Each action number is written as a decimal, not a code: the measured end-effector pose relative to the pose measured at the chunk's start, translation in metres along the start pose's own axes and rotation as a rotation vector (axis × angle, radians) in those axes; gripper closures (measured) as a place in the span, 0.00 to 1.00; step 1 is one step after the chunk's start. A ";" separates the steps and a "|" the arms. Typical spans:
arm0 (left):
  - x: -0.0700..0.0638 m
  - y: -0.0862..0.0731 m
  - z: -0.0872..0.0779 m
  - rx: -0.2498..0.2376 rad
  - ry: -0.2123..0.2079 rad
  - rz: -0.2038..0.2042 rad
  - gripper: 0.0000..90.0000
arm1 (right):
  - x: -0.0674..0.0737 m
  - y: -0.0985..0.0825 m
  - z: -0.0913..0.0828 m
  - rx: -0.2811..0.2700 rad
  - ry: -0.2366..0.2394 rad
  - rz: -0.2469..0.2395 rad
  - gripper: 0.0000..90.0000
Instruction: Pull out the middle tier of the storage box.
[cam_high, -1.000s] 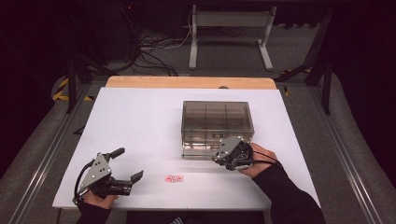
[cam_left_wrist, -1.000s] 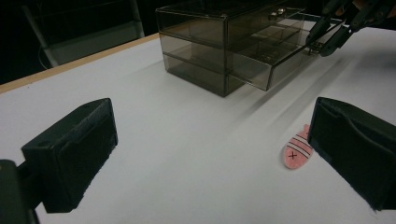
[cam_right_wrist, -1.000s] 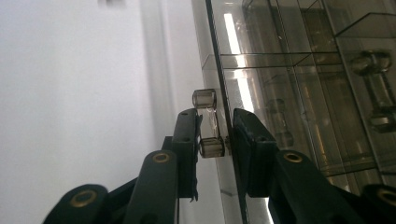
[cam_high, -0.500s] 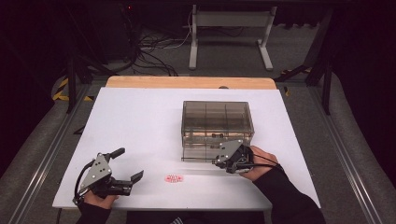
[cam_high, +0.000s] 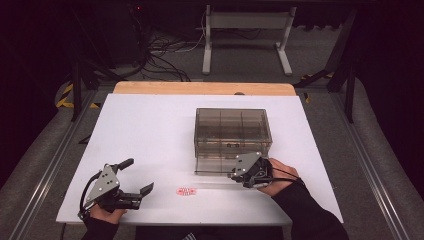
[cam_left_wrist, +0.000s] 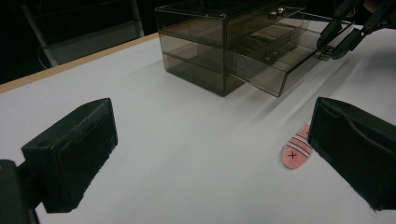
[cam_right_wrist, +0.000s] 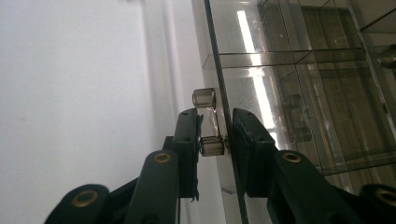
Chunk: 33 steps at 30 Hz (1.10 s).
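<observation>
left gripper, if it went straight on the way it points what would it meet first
Probably bare table: the open left gripper aims between the drawer box and the pink fish sticker, though its right jaw may cross the sticker; depth is unclear.

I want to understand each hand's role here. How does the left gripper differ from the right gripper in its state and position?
The left gripper has its jaws wide open with nothing between them; the right gripper has its jaws closed on the drawer handle. The left gripper rests away from the drawer box, near the pink fish sticker; the right gripper is at the box's pulled-out bottom drawer. Both are black, hand-held, low over the table.
</observation>
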<state>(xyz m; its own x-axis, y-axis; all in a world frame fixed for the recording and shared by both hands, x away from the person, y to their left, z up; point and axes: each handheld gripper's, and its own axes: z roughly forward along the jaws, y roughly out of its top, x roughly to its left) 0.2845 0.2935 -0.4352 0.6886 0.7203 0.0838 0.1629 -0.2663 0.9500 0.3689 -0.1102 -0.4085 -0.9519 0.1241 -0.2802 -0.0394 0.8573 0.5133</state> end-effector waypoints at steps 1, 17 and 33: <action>0.000 0.000 0.000 -0.001 0.000 0.000 0.03 | 0.000 0.000 0.000 -0.001 0.000 -0.001 0.80; 0.000 0.000 0.000 -0.001 0.001 -0.002 0.03 | 0.002 -0.001 -0.004 -0.032 -0.009 0.009 0.77; 0.002 0.000 0.007 0.005 -0.005 -0.003 0.03 | 0.012 0.014 -0.016 -0.167 0.023 0.075 0.46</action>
<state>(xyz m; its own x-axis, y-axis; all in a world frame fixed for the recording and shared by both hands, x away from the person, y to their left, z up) 0.2910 0.2908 -0.4366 0.6919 0.7176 0.0794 0.1686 -0.2676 0.9487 0.3522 -0.1044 -0.3914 -0.9607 0.1711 -0.2186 -0.0166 0.7508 0.6603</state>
